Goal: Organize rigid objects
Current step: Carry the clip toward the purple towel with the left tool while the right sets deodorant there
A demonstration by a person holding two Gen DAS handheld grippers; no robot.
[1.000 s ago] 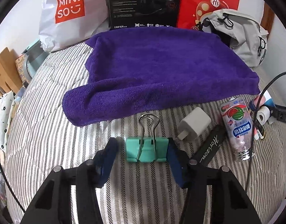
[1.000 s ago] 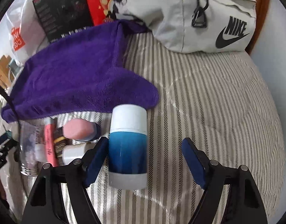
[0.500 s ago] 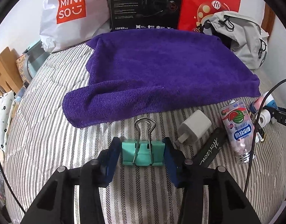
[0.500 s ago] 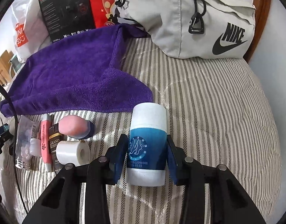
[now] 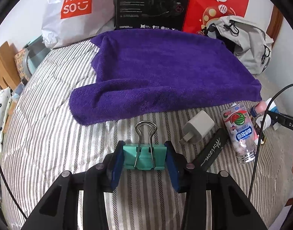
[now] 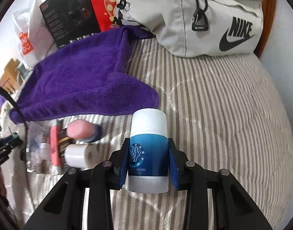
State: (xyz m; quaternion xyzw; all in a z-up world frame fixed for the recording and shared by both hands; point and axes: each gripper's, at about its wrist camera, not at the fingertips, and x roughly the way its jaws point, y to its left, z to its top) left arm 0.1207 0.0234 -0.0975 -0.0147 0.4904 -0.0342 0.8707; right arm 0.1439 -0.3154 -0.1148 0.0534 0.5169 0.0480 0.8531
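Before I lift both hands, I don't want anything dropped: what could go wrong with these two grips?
1. The left tongs pinch the green binder clip only by its narrow ends, so it may twist or pop out.
2. The right tongs hold the smooth, round blue bottle low down, so it may slide or tip.
3. A black cable hangs over the small items and may snag them.

both grippers, left (image 5: pixel 144 158) and right (image 6: pixel 148 164), jaws clamped on loads.

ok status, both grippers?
Left gripper shut on teal binder clip. Right gripper shut on blue-white container. Purple towel ahead, nothing blocking.
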